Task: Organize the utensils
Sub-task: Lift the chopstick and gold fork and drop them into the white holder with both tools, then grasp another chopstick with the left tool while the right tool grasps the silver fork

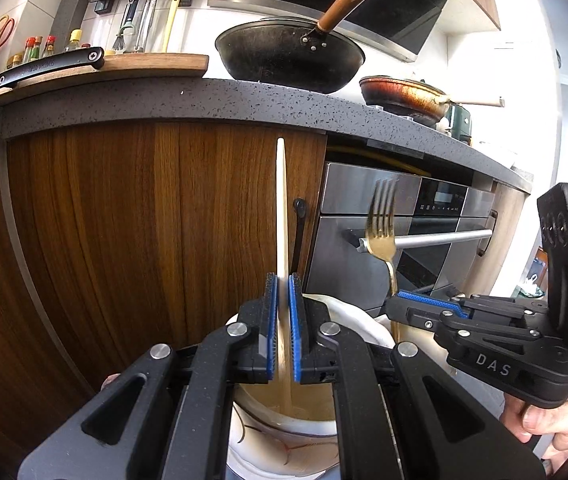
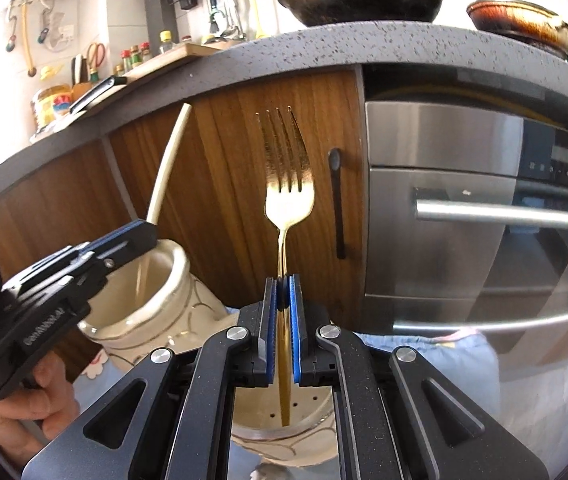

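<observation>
The gold fork [image 2: 289, 184] stands upright in my right claw [image 2: 283, 312], handle end already inside the holder [image 2: 304, 416]. My left claw [image 1: 283, 312] pinches the pale stick [image 1: 282, 208] over a second holder [image 2: 156, 308] — next, ease both down and let go.

Gold fork [image 2: 289, 184]: polished metal, four tines up, upright, handle end lowered into a cream ceramic holder [image 2: 308, 432] with a perforated bottom.

Cream utensil [image 1: 282, 216]: long, slim, pale, upright, lower end inside a second cream ceramic holder [image 2: 164, 304] with brown line pattern.
</observation>
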A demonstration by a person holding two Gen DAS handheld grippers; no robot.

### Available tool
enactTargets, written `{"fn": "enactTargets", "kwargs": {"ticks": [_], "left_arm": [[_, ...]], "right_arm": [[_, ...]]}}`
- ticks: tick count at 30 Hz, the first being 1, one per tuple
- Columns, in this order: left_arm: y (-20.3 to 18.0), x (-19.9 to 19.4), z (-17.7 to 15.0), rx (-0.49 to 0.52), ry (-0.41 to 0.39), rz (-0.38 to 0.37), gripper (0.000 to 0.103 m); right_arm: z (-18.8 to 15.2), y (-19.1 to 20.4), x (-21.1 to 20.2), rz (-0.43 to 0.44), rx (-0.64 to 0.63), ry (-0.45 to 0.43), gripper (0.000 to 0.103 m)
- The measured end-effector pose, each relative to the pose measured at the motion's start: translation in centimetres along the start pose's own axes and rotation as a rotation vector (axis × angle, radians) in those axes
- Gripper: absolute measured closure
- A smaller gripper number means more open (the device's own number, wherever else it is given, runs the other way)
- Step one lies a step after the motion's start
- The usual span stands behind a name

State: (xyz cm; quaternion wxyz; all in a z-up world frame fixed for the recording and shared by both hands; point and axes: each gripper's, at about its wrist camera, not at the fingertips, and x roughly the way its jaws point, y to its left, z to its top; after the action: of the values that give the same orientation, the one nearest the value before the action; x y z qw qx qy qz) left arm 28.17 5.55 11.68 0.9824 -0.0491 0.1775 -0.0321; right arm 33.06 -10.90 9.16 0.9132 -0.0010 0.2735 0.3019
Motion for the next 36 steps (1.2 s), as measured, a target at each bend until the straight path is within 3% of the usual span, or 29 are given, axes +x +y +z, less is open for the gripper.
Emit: {"fn": "enactTargets", "kwargs": {"ticks": [10, 16, 17, 21, 25, 27, 36], "left_arm": [[0.1, -0.1, 0.2, -0.006, -0.005, -0.001, 0.097], [0.5, -1.6, 0.3, -0.013, -0.025, -0.008, 0.095], [0.6, -2.0, 0.3, -0.015, -0.027, -0.010, 0.093], [1.4, -3.8, -0.2, -0.041, -0.034, -0.011, 0.067], [2.1, -5.5, -0.8, -0.066, -0.026, -0.013, 0.057], [2.2, -6.6, -1.5, -0.061, -0.017, -0.004, 0.051], [3.0, -9.9, -6.2, -0.075, 0.102, 0.002, 0.051]], "right_arm": [[-0.1, 0.1, -0.7, 0.010, -0.009, -0.007, 0.096], [-0.4, 0.6, -2.3, -0.005, -0.034, -0.021, 0.083], [-0.5, 0.7, -2.7, -0.008, -0.039, -0.024, 0.083], [-1.2, 1.0, -4.4, -0.020, -0.047, -0.028, 0.081], [-2.5, 1.6, -6.1, -0.043, -0.073, -0.011, 0.064], [-3.7, 1.7, -7.2, -0.057, -0.085, 0.008, 0.062], [-9.5, 0.6, -9.2, -0.102, -0.059, 0.125, 0.062]]}}
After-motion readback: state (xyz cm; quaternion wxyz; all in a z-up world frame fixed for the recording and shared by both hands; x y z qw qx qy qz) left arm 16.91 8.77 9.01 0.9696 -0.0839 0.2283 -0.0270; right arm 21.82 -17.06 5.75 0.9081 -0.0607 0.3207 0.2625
